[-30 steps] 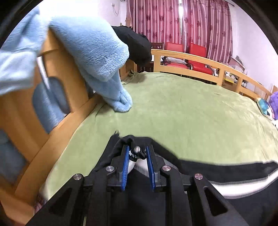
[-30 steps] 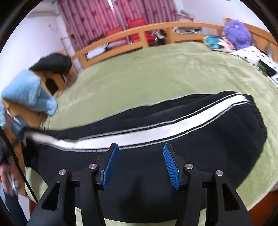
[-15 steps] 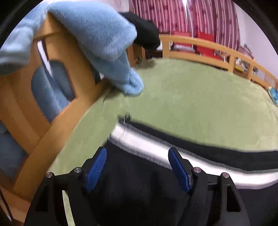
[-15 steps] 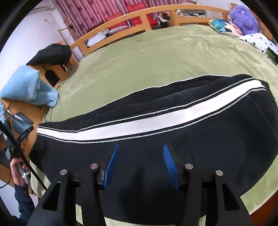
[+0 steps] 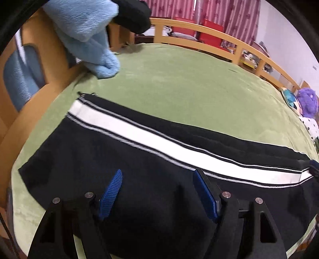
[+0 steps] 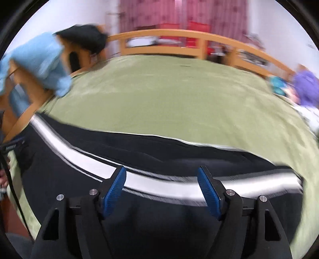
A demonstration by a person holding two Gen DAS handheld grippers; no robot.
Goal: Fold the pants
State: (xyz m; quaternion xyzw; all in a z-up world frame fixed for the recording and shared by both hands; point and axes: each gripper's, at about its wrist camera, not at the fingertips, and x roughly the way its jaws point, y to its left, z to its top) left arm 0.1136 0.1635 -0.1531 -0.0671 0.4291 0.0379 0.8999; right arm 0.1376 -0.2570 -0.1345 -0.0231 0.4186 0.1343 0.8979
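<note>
Black pants [image 5: 123, 165] with a white side stripe [image 5: 159, 139] lie flat and lengthwise across the near part of a green bed [image 5: 189, 83]. The leg end with a small zip sits at the left. My left gripper [image 5: 157, 177] is open and empty above the black cloth near the leg end. In the right wrist view the pants [image 6: 159, 219] and stripe [image 6: 173, 185] are blurred. My right gripper [image 6: 161, 173] is open and empty over the stripe.
A wooden footboard [image 5: 39, 83] with a light blue fleece [image 5: 87, 33] and a black garment [image 5: 133, 14] draped on it stands at the left. A wooden rail [image 5: 219, 41] runs along the far side. A purple plush toy [image 5: 308, 102] and a cushion lie at the right.
My left gripper has let go of the leg end, opened and pulled back and to the right over the pants. The right gripper stayed open and swung left along the pants.
</note>
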